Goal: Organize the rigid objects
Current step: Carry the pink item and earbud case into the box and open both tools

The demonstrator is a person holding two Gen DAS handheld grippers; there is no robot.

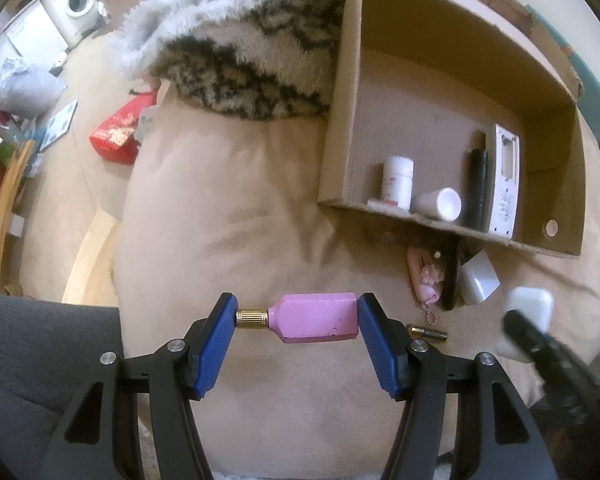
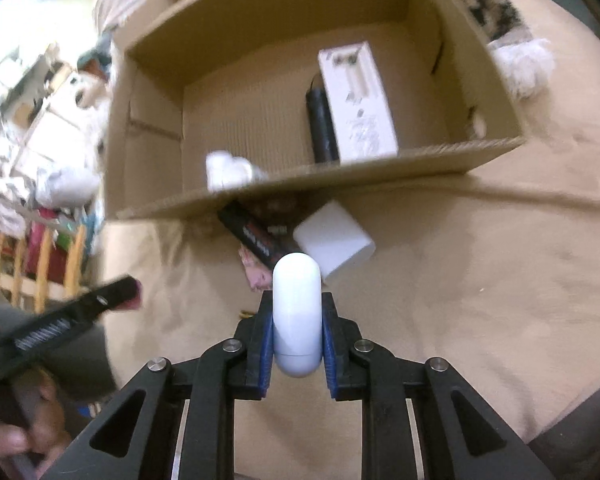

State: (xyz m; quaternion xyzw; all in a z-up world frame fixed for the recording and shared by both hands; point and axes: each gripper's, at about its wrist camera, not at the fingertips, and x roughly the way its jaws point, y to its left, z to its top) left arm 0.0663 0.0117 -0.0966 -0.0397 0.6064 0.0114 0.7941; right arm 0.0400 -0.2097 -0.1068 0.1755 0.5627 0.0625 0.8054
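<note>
My left claw (image 1: 297,318) grips the pink bottle (image 1: 318,317) end to end; my right claw (image 2: 297,336) clamps the white capsule-shaped case (image 2: 297,312). Both hang short of the cardboard box (image 2: 284,196); next, carry them over its rim and release.

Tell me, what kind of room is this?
Probably a room in someone's home, maybe a living or utility space. A washing machine stands in the background, a fuzzy patterned blanket lies on a soft beige cushion, and a cardboard box holds small household things.
</note>
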